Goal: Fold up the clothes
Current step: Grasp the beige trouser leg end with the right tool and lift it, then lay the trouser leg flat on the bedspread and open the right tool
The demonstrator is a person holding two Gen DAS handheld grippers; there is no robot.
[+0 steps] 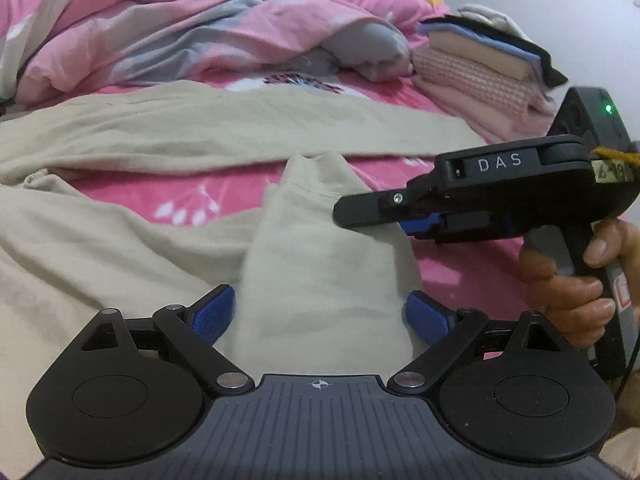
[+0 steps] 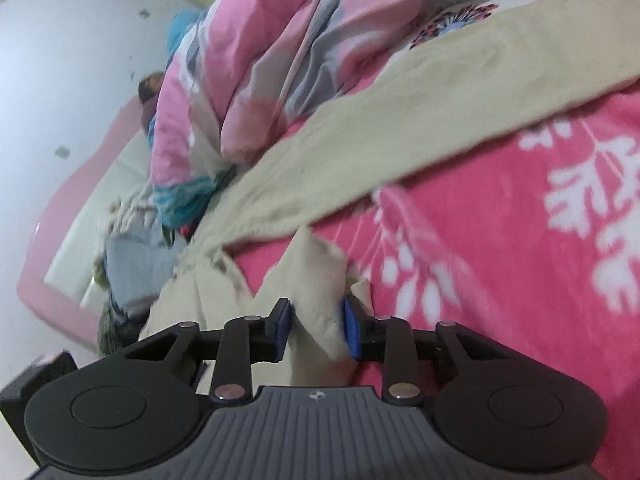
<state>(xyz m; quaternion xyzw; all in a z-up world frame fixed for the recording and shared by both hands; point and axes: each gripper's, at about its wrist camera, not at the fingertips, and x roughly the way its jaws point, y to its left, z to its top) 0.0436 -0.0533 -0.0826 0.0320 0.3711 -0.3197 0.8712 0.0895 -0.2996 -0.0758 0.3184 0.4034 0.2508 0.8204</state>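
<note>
Garment under inspection: beige trousers (image 1: pixel 224 132) lying spread across the pink sheet (image 1: pixel 132 200), ahead of both tools. One leg is running across the far side; the other leg (image 1: pixel 328 264) is coming toward the left gripper (image 1: pixel 320 316) and lying between its jaws.

Left gripper: jaws are standing wide, one blue pad (image 1: pixel 212 316) to each side of the near leg, neither pressing the cloth. It is gripping nothing.

Right gripper (image 2: pixel 316 326): jaws are standing narrow with a bunched peak of the leg's hem end between the pads (image 2: pixel 352 326). The cloth is touching both pads and standing up past them, so a pinch looks likely. In the left view this tool is sitting to the right and ahead, held by a hand (image 1: pixel 576 280), its tip over the same leg.

Handling judgement: the fabric is appearing thin, light and very limp; it is wrinkling and folding over itself freely. It will sag from any single hold and drag on the sheet. It does not look slippery or fragile.

Hold points, as judgement: the hem corners and the waistband edge, where doubled cloth is giving the pads something to bite. Two spaced holds on one edge should be keeping that edge straight during a fold.

Other items: a rumpled quilt (image 1: pixel 180 28) beyond, and a folded stack (image 1: pixel 488 64) ahead to the right.
</note>
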